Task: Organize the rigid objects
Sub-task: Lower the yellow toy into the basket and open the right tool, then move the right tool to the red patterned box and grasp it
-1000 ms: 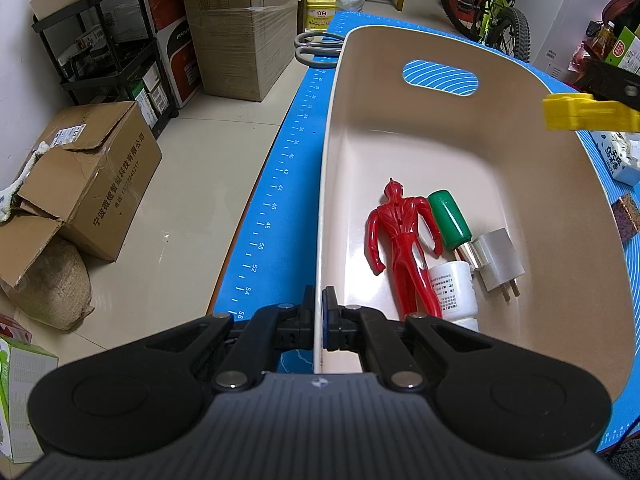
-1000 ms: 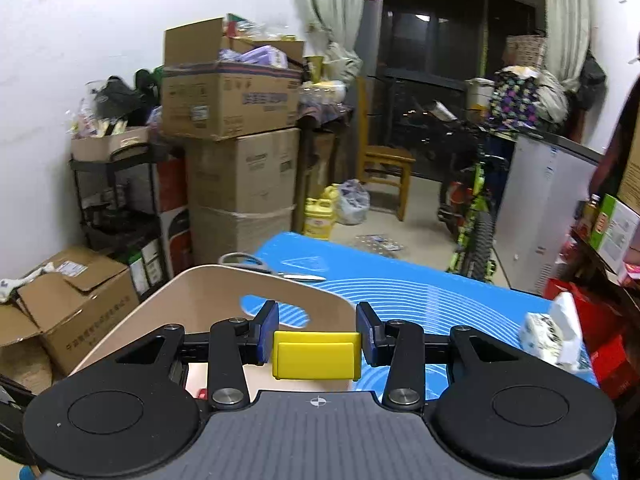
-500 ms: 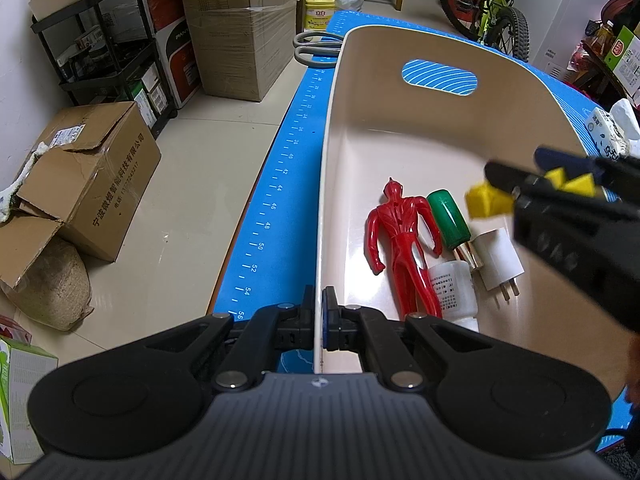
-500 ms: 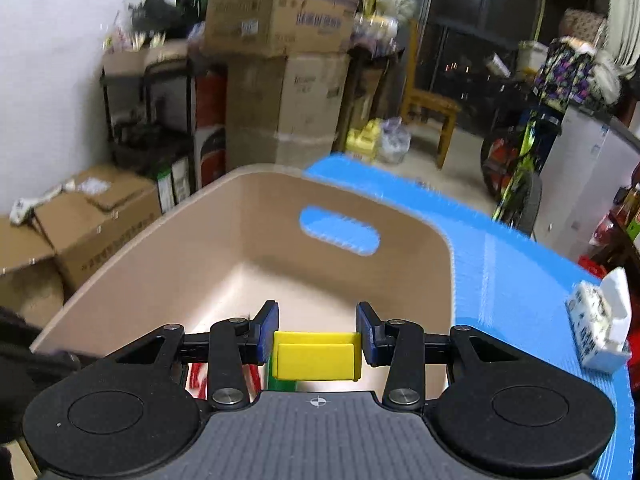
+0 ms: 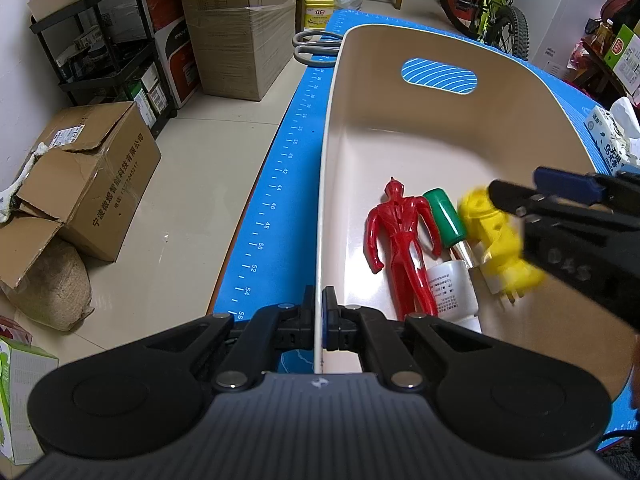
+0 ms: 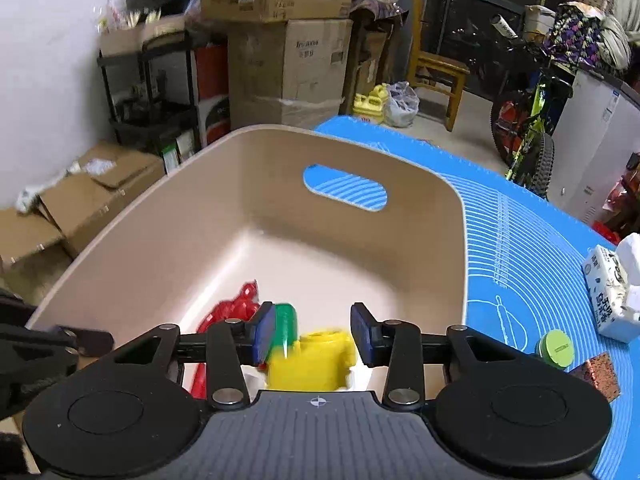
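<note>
A beige bin (image 5: 400, 128) stands on the blue mat. My left gripper (image 5: 319, 312) is shut on its near rim. Inside lie a red figure (image 5: 404, 240), a green-capped item (image 5: 446, 216), a white bottle (image 5: 452, 288) and a plug partly hidden. My right gripper (image 6: 314, 334) is open above the bin. A yellow toy (image 6: 312, 360) is blurred just below its jaws, free of them; in the left wrist view it (image 5: 498, 248) sits over the plug, beside the right gripper (image 5: 560, 200).
Scissors (image 5: 316, 46) lie on the mat (image 5: 280, 184) beyond the bin. A tissue pack (image 6: 612, 292), a green-lidded jar (image 6: 554, 350) and a brown block (image 6: 598, 374) sit right of the bin. Cardboard boxes, a shelf and a bicycle stand around the table.
My right gripper moved over the bin, lowered and opened. The yellow toy has left its jaws and dropped among the items. My left gripper has not moved.
</note>
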`<state>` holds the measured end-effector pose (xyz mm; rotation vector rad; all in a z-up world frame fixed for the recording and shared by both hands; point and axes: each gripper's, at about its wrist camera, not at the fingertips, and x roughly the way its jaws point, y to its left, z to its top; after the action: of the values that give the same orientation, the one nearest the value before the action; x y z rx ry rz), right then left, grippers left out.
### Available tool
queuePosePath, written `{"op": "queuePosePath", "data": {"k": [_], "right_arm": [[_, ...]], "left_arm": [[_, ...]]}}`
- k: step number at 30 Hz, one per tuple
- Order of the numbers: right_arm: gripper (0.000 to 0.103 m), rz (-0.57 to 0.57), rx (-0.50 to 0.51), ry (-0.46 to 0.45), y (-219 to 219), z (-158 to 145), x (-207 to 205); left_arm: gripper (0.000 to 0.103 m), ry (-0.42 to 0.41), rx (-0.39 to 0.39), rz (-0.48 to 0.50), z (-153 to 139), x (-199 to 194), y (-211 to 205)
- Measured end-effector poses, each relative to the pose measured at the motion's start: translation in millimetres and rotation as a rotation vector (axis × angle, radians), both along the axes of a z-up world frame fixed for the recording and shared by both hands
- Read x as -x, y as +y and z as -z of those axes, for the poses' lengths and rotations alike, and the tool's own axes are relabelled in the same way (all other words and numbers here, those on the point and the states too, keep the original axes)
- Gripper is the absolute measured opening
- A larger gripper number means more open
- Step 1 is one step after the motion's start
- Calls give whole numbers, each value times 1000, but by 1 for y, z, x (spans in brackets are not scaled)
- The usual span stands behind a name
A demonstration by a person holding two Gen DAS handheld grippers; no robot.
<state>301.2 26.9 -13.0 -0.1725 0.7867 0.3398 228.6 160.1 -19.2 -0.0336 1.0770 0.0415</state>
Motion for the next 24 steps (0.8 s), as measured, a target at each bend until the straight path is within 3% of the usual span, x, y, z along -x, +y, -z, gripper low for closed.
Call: {"op": "queuePosePath", "data": {"k": [1,4,13,19,21,24], "right_arm": [[52,1,-7,-8,-3,-3,1],[68,24,-42,-43,-17,-14,7],[76,141,-75,-120,-82,-41,8],[85,253,-15,-110,-135,-22,-5],[96,285,3,-108,-155,-11,-10],[96,341,10,-87,-179,4,-17]], "left_arm": [[4,1,0,1,0,0,0],[4,2,1,2,0,0,1],[4,2,2,2,0,1,3],[4,2,2,2,0,1,3],[4,2,3,0,0,1,3],[4,2,7,-3,0,2,3]]}}
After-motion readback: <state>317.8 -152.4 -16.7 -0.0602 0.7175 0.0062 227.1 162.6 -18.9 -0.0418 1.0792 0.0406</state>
